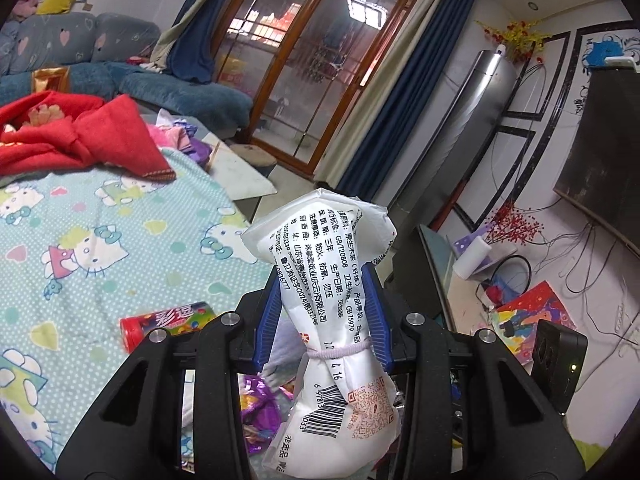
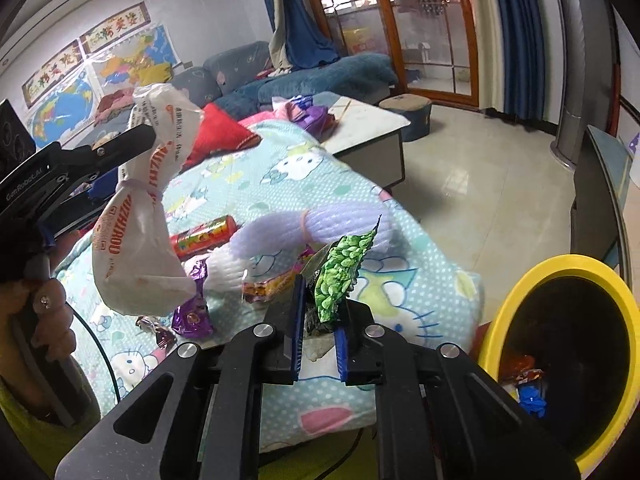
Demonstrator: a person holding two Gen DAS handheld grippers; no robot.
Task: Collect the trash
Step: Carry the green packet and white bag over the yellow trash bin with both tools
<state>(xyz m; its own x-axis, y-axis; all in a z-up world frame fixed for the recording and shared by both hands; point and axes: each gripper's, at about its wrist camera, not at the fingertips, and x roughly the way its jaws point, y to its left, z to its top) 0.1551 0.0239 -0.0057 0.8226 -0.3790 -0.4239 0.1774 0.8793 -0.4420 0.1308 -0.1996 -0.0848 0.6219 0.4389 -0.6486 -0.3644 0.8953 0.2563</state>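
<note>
A white tissue packet [image 1: 328, 312], cinched round its middle with a pale elastic band and printed with black text and a barcode, stands upright between the blue pads of the left tongs [image 1: 325, 300], which are clenched on it just above the band; from the right wrist view the same packet [image 2: 136, 216] hangs in the air above the tabletop, clear of the cloth. The right tongs [image 2: 318, 320] are clenched on the lower edge of a green snack wrapper [image 2: 340, 276] printed with peas, which sticks up and tilts to the right. Below both lies a turquoise cartoon-cat cloth [image 2: 248, 184] covering the tabletop, with more litter on it: a red candy tube [image 2: 204, 237] lying on its side, a purple foil wrapper [image 2: 192, 312], an orange-and-yellow wrapper [image 2: 268, 286] and a lavender foam net sleeve [image 2: 320, 222]. A red cloth [image 1: 72, 136] is heaped at the far end. Just beside the tabletop, at lower right, stands a yellow-rimmed bin [image 2: 560, 264] with wrappers already inside.
</note>
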